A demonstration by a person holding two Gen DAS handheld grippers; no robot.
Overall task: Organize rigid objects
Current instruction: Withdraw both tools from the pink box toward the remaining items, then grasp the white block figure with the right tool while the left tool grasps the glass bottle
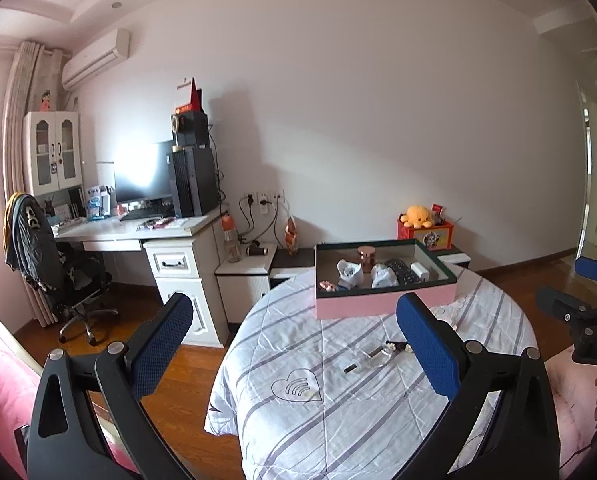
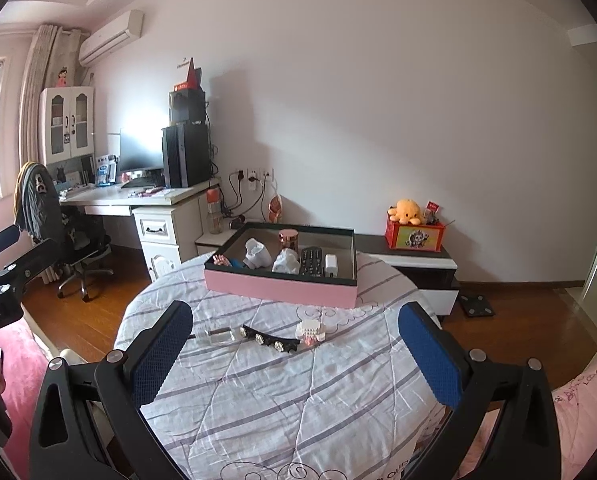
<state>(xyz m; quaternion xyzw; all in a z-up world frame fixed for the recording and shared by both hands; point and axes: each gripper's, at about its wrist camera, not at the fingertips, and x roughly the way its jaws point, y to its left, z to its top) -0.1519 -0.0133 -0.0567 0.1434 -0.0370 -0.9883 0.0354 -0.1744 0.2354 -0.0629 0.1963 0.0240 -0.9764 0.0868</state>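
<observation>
1. Blue mesh pads are lining both fingers of the left gripper (image 1: pixel 294 344), which is hovering with its jaws spread wide and nothing between them.
2. The right gripper (image 2: pixel 296 350) is likewise standing with jaws apart and empty above the striped quilt (image 2: pixel 258 400).
3. A pink box (image 2: pixel 282 288) with a dark rim is sitting on the far part of the quilt, open at the top.
4. Inside the box, from left to right in the right wrist view, are lying: a small pink item (image 2: pixel 221 260), a white wrapped object (image 2: pixel 257 253), a copper-coloured jar (image 2: pixel 288 240), a second white wrapped object (image 2: pixel 285 262), a black remote control (image 2: pixel 311 261) and a white charger (image 2: pixel 330 265).
5. Three loose items are lying on the quilt near the box, in a row: a clear glass bottle (image 2: pixel 218 335) at left, a black jewelled hair clip (image 2: pixel 268 340) in the middle and a white-and-pink block figure (image 2: pixel 310 330) at right.
6. The bottle and hair clip are lying end to end; whether they are touching cannot be determined.
7. A desk (image 2: pixel 146 198) and an office chair (image 2: pixel 74 240) are standing far left.
</observation>
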